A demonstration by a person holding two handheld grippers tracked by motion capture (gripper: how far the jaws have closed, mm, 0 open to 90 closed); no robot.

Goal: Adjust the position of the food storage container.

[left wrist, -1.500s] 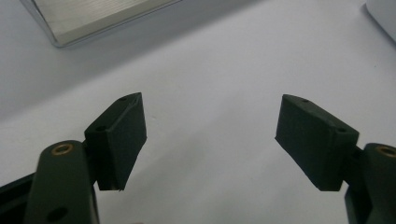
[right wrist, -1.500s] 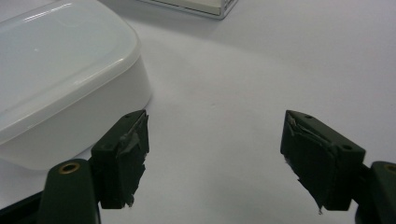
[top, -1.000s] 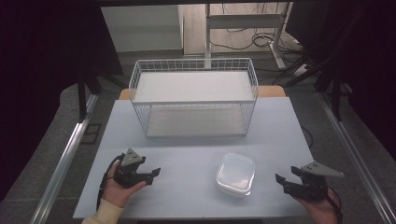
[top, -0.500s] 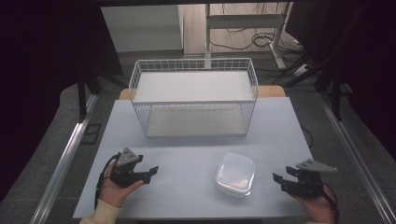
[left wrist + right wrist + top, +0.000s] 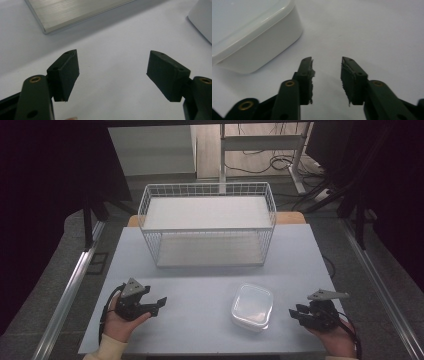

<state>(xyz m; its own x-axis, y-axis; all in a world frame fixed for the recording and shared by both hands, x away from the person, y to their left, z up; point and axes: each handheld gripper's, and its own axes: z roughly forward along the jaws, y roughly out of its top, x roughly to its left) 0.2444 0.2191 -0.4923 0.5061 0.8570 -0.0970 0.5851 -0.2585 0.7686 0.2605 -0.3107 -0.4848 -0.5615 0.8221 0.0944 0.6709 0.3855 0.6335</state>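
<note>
Near the front edge of the table, right of centre: a white lidded plastic container, flat on the surface. Just off its right side, close to the front right corner, the right gripper, low over the surface and aimed toward the container; jaws just been closing, now narrowly parted with nothing between them, the pads worn and frayed, bare table in the gap, container ahead and to the left, untouched. Toward the front left corner, well apart from the container, the left gripper in a hand; jaws spread wide, nothing grasped, the pads over bare table. At the back edge, centred, a white wire basket, apart from both grippers and the container.
</note>
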